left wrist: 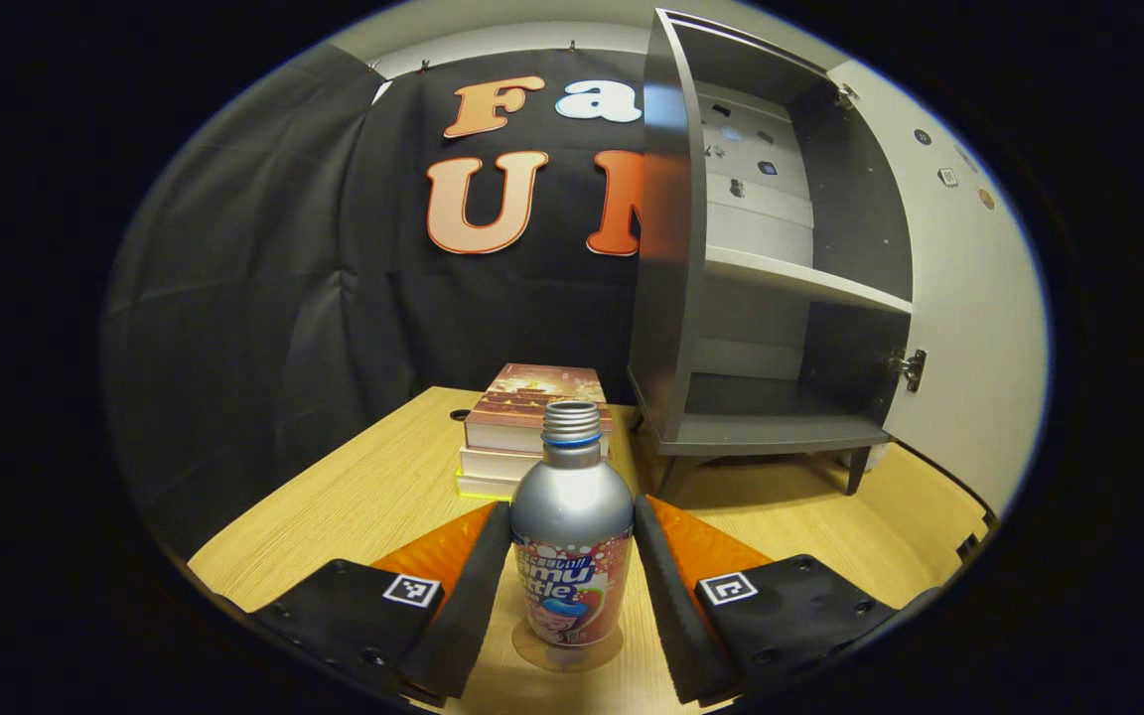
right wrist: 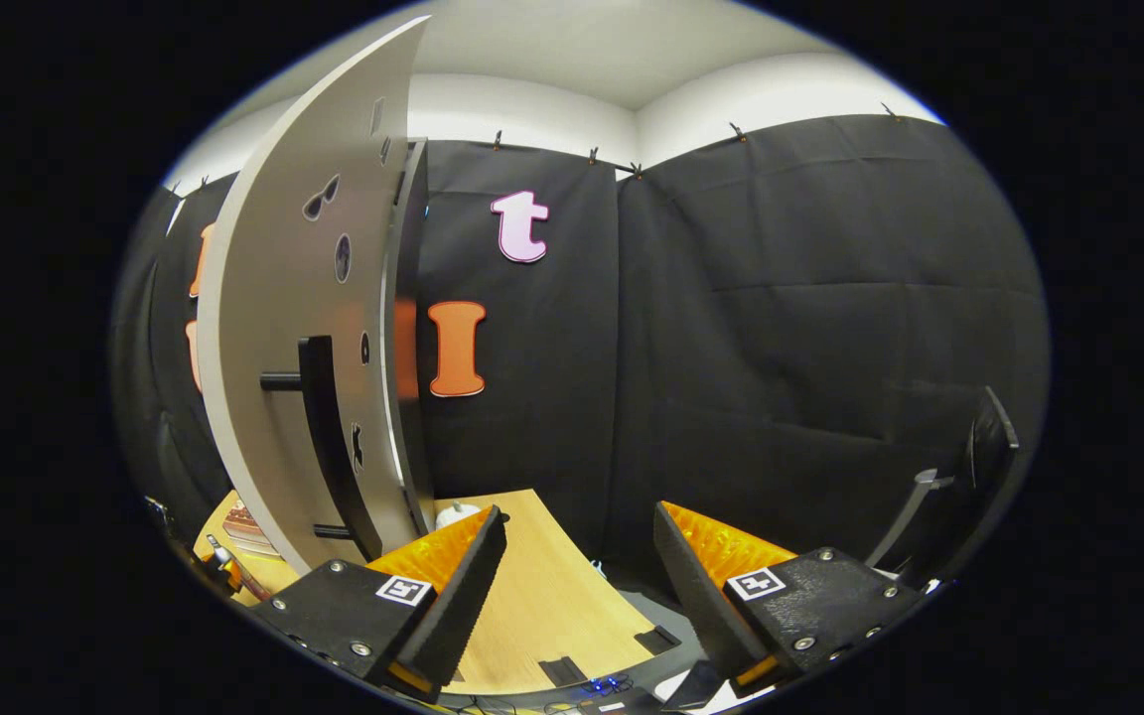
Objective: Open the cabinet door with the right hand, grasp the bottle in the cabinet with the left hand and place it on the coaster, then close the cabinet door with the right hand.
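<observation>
Black cloth walls [right wrist: 810, 328], wooden table [left wrist: 354, 506].

Coaster [left wrist: 568, 657] mostly hidden under bottle [left wrist: 572, 556]; bottle hides front of book stack [left wrist: 522, 427]; small marks on cabinet door [right wrist: 319, 328] too small to identify.

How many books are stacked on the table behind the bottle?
3 books, one pile on the table, left of the cabinet. The bottle hides part; more may sit behind.

Dim, warm overhead light; sharp centre, fisheye bending at edges (soft glare on the bottle [left wrist: 572, 516]).
</observation>
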`<state>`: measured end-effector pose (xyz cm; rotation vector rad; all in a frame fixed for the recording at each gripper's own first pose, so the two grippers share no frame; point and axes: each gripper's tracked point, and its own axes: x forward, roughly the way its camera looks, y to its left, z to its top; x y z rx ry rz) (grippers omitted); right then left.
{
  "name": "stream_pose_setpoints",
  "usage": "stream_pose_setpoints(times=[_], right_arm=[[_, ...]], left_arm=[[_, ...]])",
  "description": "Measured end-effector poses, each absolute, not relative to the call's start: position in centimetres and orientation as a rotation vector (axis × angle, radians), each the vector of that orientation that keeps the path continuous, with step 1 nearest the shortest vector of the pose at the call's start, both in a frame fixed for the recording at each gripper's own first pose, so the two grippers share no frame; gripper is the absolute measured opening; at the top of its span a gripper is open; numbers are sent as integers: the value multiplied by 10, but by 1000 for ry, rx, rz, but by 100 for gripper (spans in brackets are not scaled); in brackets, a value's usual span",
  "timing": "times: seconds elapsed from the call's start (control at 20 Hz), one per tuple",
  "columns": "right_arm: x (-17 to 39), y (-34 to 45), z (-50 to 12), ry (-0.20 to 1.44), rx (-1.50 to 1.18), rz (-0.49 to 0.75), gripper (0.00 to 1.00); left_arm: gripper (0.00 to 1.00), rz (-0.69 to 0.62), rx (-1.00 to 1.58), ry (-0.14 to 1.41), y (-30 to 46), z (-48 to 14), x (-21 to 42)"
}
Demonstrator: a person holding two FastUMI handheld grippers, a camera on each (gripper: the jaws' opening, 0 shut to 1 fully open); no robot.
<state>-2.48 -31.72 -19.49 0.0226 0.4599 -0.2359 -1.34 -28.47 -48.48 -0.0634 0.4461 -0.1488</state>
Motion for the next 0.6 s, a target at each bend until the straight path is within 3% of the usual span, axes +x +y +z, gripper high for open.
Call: stream_pose_setpoints(times=[0.3,0.6], right_arm=[[-24,-312,-204,482,25,-231,93],[-19,-308,-216,501,34,-215,93]], left_arm=[[79,-145,-58,444,-285,-496,-20],[84,-139,-47,443,-288,-490,-19]])
